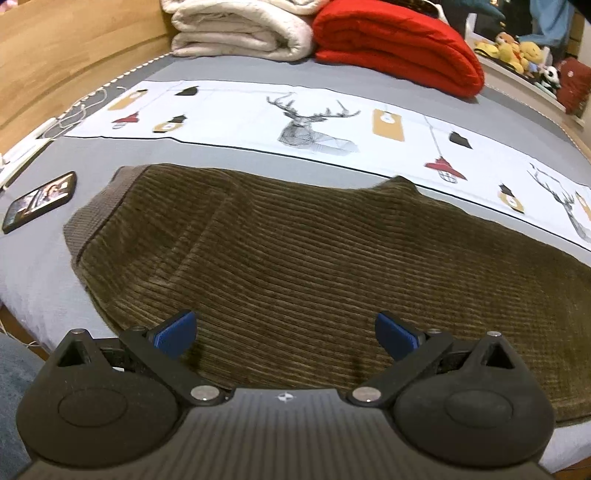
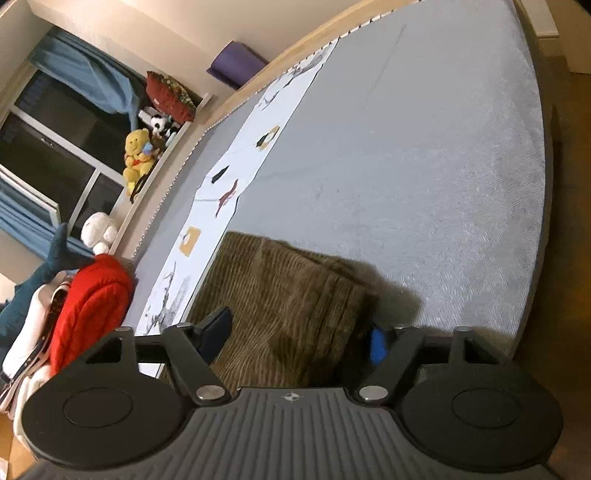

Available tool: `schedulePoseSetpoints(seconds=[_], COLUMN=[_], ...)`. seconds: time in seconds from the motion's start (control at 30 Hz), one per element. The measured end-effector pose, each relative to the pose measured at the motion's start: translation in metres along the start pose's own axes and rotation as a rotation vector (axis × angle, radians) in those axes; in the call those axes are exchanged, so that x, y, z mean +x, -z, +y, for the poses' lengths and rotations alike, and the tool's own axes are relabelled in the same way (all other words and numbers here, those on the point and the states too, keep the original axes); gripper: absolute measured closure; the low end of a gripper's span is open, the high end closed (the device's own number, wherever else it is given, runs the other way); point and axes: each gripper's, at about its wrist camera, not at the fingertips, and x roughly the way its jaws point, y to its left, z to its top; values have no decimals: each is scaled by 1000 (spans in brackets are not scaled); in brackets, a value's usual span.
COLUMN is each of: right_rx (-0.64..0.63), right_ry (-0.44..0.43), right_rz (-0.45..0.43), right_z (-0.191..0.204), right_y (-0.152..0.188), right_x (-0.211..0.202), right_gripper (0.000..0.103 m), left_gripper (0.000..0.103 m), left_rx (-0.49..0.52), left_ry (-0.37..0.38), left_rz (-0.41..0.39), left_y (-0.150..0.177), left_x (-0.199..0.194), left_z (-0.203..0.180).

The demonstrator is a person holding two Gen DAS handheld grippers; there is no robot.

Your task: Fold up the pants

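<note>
Olive-brown corduroy pants [image 1: 295, 266] lie folded flat on the grey bed [image 1: 229, 155], waistband at the left. My left gripper [image 1: 284, 334] hovers just above their near edge, jaws wide open and empty. In the right wrist view the folded end of the pants [image 2: 291, 302] lies on the grey bed [image 2: 424, 166]. My right gripper [image 2: 299, 334] is open over that end, blue fingertips [image 2: 377, 345] on either side of the cloth, holding nothing.
A phone [image 1: 40, 201] lies left of the pants. A white printed strip [image 1: 295, 118] crosses the bed beyond them. Folded white [image 1: 236, 29] and red [image 1: 399, 48] quilts sit at the head. Plush toys [image 2: 138, 155] line a shelf by the window.
</note>
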Motion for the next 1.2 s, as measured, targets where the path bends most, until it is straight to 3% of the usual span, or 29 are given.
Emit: schedulePoseSetpoints(seconds=[0.03, 0.27, 0.33, 0.43, 0.53, 0.63, 0.77, 0.87, 0.97, 1.0, 1.07, 1.2], right_rx=[-5, -192, -271, -431, -582, -730, -976, -1174, -1412, -1461, -1509, -1357], right_ry=[22, 180, 264, 284, 174, -3, -297, -437, -415, -401, -414, -406], right_rz=[15, -37, -61, -138, -157, -109, -29, 139, 358, 304, 230, 323], right_z=[0, 42, 65, 108, 165, 230, 299, 308, 283, 272, 266, 280], right_y=[1, 11, 15, 31, 62, 114, 225, 315, 400, 415, 423, 400], right_x=[4, 1, 3, -1, -5, -16, -44, -50, -35, -36, -44, -38], right_gripper=[78, 80, 80, 81, 82, 82, 82, 82, 82, 81, 81, 81], left_gripper=[0, 0, 0, 0, 0, 0, 0, 0, 0, 0, 0, 0], left_rx=[-4, -54, -62, -70, -86, -122, -146, -145, -151, -154, -159, -163], left_ry=[-4, -19, -19, -18, -28, -35, -49, -49, -28, -22, -13, 12], left_rz=[1, 23, 19, 14, 4, -2, -27, -44, -35, -28, -15, -28], left_y=[-1, -7, -8, -12, -18, -26, -29, -27, -25, -24, -24, -30], left_x=[0, 8, 7, 4, 2, 2, 2, 8, 21, 26, 33, 35], left_z=[3, 23, 30, 42, 57, 74, 93, 101, 104, 104, 105, 102])
